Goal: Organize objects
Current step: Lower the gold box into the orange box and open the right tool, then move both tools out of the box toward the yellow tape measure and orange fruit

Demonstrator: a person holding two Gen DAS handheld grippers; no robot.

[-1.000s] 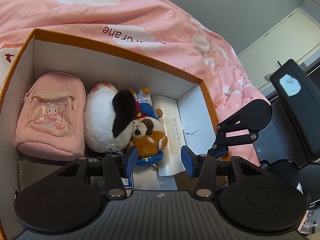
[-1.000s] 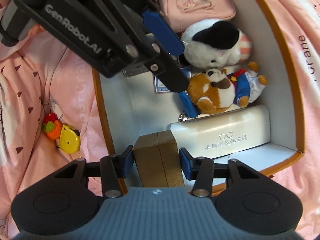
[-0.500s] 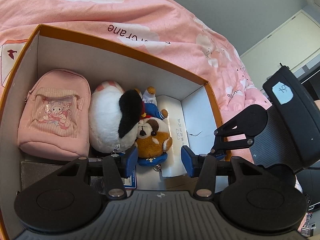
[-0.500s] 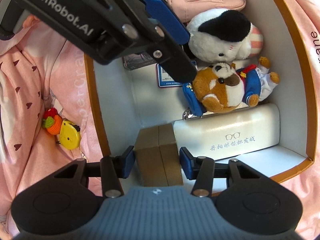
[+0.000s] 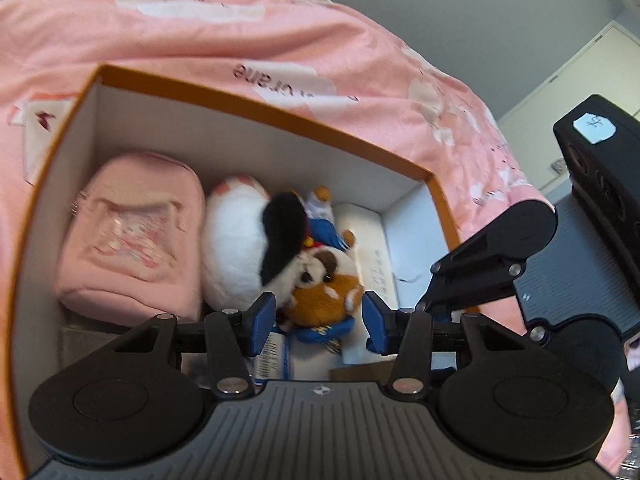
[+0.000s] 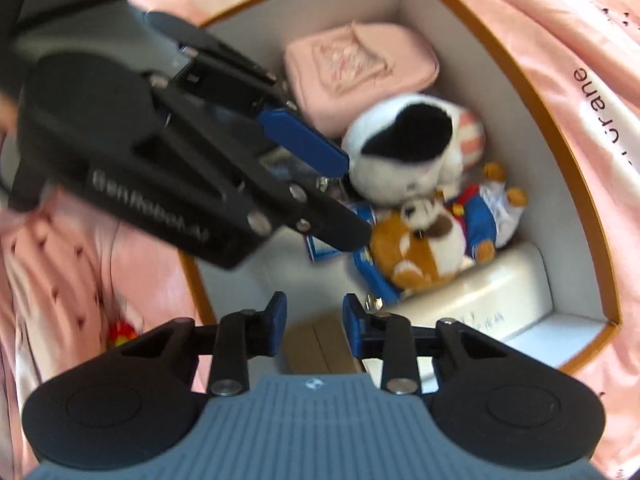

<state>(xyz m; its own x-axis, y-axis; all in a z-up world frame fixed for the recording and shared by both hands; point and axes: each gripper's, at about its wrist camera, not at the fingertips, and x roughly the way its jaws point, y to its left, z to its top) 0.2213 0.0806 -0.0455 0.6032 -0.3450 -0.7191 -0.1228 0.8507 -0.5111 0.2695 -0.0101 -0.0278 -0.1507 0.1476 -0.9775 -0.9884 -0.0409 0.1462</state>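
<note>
An orange-rimmed white box [image 5: 256,108] [image 6: 516,76] lies on a pink quilt. It holds a pink pouch [image 5: 132,236] [image 6: 360,68], a white-and-black plush [image 5: 240,248] [image 6: 404,140], a brown dog plush in blue clothes [image 5: 324,300] [image 6: 424,248] and a white glasses case [image 5: 368,240] [image 6: 500,292]. My left gripper [image 5: 320,320] [image 6: 348,200] hangs open just above the dog plush, holding nothing. My right gripper [image 6: 314,312] points down over a small brown box [image 6: 320,344] on the box floor. Its jaws are closing, and the pads stand clear of the brown box.
A printed card [image 5: 272,356] [image 6: 320,244] lies flat on the box floor under the plush toys. Outside the box, a small red and yellow toy [image 6: 120,328] rests on the quilt [image 5: 200,32]. A black office chair [image 5: 592,280] stands to the right.
The right gripper's jaws have narrowed and let go of the brown box, which now lies low in view behind them. Both views have tilted slightly; the left gripper stays over the dog plush.
</note>
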